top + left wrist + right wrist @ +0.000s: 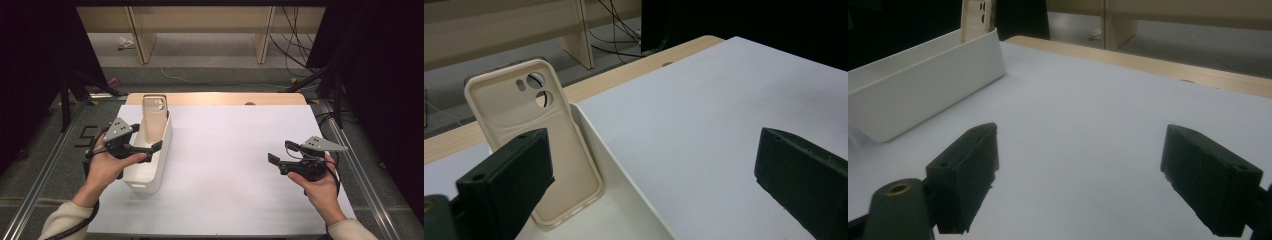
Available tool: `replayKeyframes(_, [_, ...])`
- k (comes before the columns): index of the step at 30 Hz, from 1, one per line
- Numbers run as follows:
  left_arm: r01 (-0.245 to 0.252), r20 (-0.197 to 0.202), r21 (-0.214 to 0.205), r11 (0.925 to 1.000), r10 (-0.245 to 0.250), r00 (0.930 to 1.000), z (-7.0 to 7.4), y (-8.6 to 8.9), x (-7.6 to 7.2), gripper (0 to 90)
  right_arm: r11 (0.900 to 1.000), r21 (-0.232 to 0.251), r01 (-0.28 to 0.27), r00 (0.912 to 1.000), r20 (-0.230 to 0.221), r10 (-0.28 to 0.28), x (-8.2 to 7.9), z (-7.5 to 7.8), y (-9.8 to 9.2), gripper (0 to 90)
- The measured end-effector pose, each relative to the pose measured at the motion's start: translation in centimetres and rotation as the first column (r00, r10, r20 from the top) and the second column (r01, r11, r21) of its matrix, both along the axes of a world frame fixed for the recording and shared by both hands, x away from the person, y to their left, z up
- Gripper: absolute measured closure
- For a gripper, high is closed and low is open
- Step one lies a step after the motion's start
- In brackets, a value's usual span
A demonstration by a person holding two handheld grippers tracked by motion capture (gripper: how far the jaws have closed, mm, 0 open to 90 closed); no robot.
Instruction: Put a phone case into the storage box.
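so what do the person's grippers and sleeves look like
Both are hand-held tools with two black, blocky jaws. The left gripper and the right gripper each carry a grey three-cornered plate with small dark holes on top, and a black cable trails from each. The sleeves are cream, with ribbed cuffs.

- The high view was evenly lit from above; the white sheet was the brightest area, soft and without glare; both side margins fell to near black
- Shadows there were faint; only a weak one lay beside the bin
- That view was slightly soft, with fine detail smeared on the floor cables
- The left gripper view was dimmer and cool in tone; the case was fairly sharp; the near jaws were dark and blurred, their surface detail mostly lost
- The right gripper view was dim too; its top left corner was black; the sheet showed a gentle falloff toward the bottom; the far background was out of focus
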State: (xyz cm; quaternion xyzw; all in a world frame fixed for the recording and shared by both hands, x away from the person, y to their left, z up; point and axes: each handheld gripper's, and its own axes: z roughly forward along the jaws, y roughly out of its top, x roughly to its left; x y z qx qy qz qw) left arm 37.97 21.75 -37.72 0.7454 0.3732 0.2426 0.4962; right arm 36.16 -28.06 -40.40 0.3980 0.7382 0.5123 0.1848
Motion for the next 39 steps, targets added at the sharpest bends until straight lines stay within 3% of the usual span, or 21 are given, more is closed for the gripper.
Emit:
replayKeyframes(9, [0.037, 0.021, -0.008, 0.9993, -0.037, 0.9991, -1.2, -1.3, -1.9, 1.3, 0.9999, -0.011, -0.006, 1.0, 0.0, 0.006, 0.0, 0.0, 0.1, 16.3])
replayKeyframes(20, [0.074, 0.055, -0.009, 0.9973, -0.073, 0.9958, -1.7, -2.2, -3.8, 1.8, 0.9996, -0.021, -0.02, 0.9998, -0.001, 0.02, -0.1, -0.1, 0.3, 16.3])
replayKeyframes(24, [0.077, 0.067, 0.012, 0.997, -0.077, 0.9948, -2.1, -2.2, -4.4, 2.3, 0.9994, -0.025, -0.026, 0.9997, -0.004, 0.026, -0.1, -0.1, 0.3, 16.3])
replayKeyframes(39, [0.078, 0.052, -0.001, 0.997, -0.077, 0.9956, -3.4, -2.1, -5.5, 3.2, 0.9973, -0.04, -0.061, 0.998, -0.018, 0.06, -0.2, -0.4, 0.6, 16.3])
